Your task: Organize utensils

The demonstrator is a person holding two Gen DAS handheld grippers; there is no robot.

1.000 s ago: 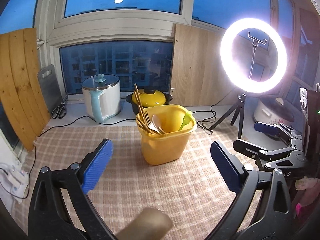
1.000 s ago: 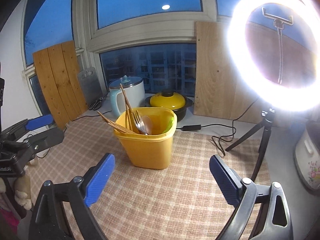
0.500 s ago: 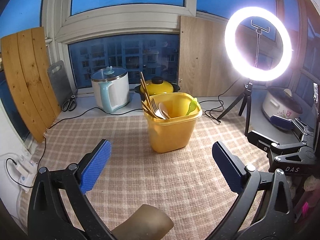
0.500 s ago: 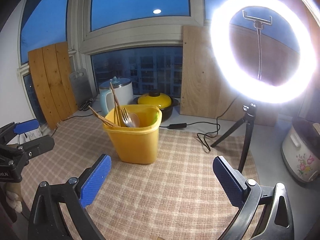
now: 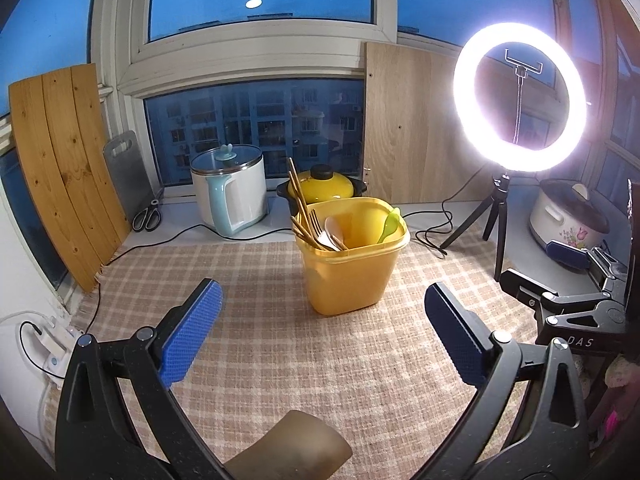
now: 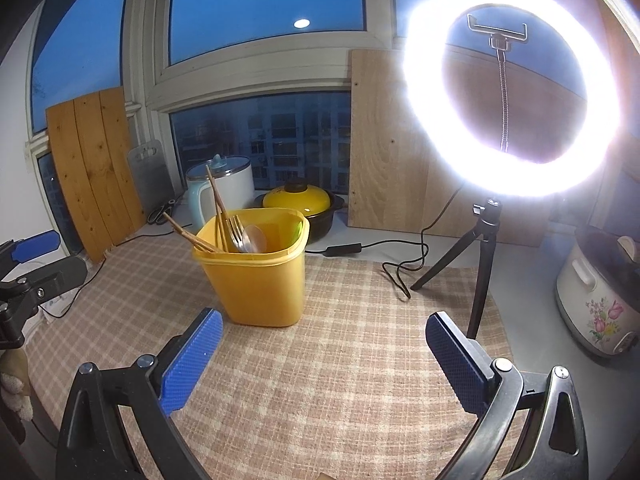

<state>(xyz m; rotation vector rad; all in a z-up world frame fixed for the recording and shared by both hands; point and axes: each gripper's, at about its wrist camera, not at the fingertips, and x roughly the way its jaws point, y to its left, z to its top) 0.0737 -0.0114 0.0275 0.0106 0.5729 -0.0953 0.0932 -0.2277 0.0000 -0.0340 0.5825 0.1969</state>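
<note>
Holding both tools above the checked cloth, I had my left claw point(image 5: 322, 320) released, its blue-padded fingers point(image 5: 190, 332) spread wide with nothing between them. My right claw point(image 6: 324, 350) was likewise released and empty, its blue pads point(image 6: 454, 356) well apart. From the left wrist view the right claw's black frame showed at the right edge; from the right wrist view the left claw's frame showed at the left edge.

Ahead of both claws stood the yellow plastic square bin point(image 5: 352, 264) upright on the beige plaid cloth point(image 5: 280, 352) covering the surface. Inside it leaned the wooden chopsticks point(image 5: 298, 192), a metal fork point(image 5: 318, 224), a pale spoon point(image 5: 334, 230) and a green plastic spoon point(image 5: 390, 224), the last resting against the bin's far right corner. In the right wrist view one pair of chopsticks point(image 6: 188, 234) stuck out over the bin's left rim.

Behind the bin, by the window, sat a white and pale-blue electric kettle point(image 5: 230, 192) and a yellow-lidded black pot point(image 5: 324, 186). To the right a lit ring light on a black tripod point(image 5: 520, 96) stood on the surface, with a white floral rice cooker point(image 5: 568, 220) beyond it. Scissors point(image 5: 148, 216) lay at the far left near a leaning wooden board point(image 5: 60, 168).
</note>
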